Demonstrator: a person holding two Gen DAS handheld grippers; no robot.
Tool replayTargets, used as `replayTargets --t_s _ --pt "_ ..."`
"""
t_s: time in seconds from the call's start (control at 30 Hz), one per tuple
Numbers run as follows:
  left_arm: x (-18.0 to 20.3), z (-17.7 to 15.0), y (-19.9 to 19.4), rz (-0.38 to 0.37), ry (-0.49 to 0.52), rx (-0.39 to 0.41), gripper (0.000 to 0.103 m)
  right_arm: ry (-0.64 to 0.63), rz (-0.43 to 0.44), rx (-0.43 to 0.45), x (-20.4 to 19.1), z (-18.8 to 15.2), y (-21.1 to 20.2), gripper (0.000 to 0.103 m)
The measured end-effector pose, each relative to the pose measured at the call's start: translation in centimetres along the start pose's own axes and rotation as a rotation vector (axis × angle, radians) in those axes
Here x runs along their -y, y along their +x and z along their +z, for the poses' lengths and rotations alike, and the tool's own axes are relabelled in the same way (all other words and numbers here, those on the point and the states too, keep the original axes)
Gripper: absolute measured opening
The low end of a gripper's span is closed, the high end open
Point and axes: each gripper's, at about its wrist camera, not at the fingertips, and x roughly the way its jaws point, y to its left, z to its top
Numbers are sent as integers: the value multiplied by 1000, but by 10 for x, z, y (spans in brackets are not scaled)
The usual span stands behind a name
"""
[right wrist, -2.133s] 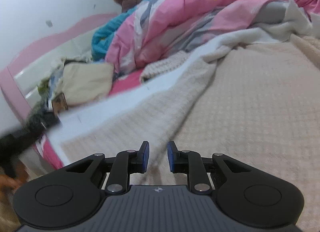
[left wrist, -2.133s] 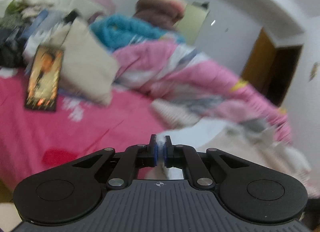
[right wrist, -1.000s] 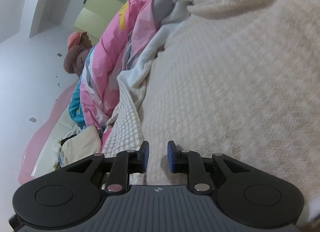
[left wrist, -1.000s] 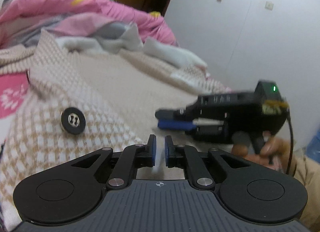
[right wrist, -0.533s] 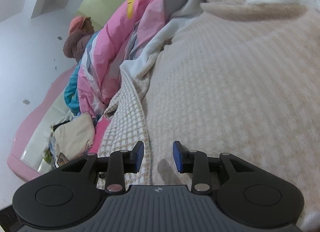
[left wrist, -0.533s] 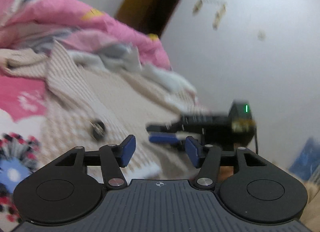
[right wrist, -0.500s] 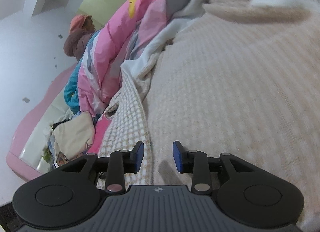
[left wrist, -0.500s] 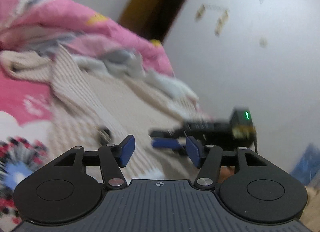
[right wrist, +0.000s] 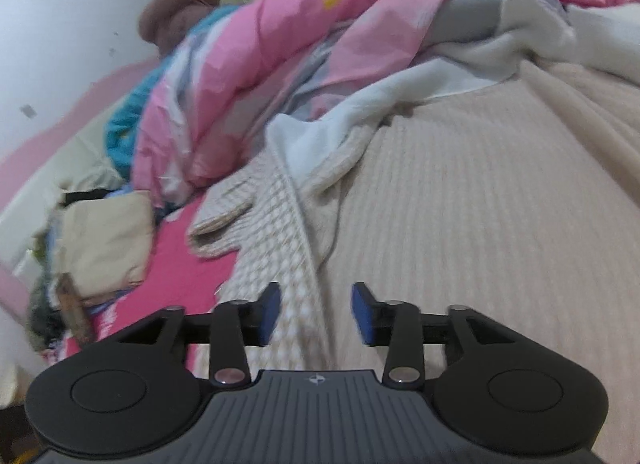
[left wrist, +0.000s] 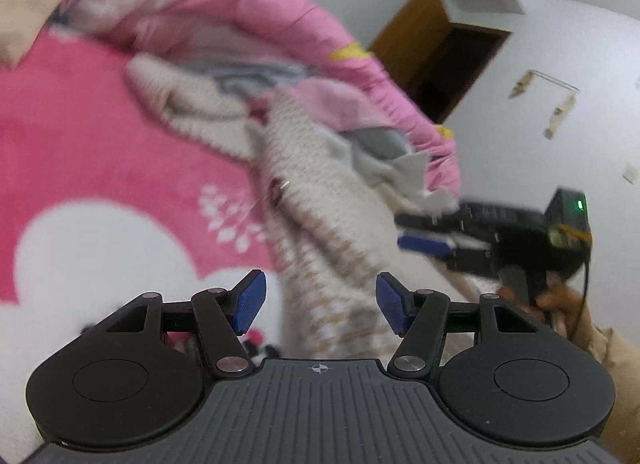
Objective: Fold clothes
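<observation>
Left wrist view showed your left tool (left wrist: 318, 302) wide open, empty, like your right tool (right wrist: 316, 314) — the beige coat (right wrist: 480, 224) looked soft, thick; grip its checked hem (left wrist: 320, 264).

The coat (right wrist: 480, 224) is a soft woven cloth, beige, with a nubby checked weave and a white fleecy lining (right wrist: 400, 92). Behind the coat, the quilt (right wrist: 248, 64) is smooth, faintly shiny pink fabric. Left of the coat, the sheet (left wrist: 80, 136) looks plush and matt. The door (left wrist: 412, 28) behind the quilt is brown wood.
</observation>
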Motion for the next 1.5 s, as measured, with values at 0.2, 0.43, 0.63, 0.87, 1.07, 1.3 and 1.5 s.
replayTargets --t_s 0.2,0.43,0.63,0.87,1.07,1.3,1.5 --pt "-10 -2 2 5 -26 -25 59 -5 12 -66 9 19 56 59" --pt "-14 -2 4 8 -35 -36 60 13 57 -90 8 16 65 29" --pt "-13 -2 5 11 -35 -30 60 -17 20 -31 5 15 32 3" --pt "-18 -1 0 -6 -75 -1 60 -45 -73 78 9 17 -18 3" --pt "-16 -1 0 -14 -68 -11 60 -37 -183 116 30 9 -43 3" --pt "-14 -2 2 -11 -49 -19 60 46 -202 41 59 -9 -17 5" --pt "-11 -3 3 -1 -24 -23 60 165 -147 34 71 -21 -42 20"
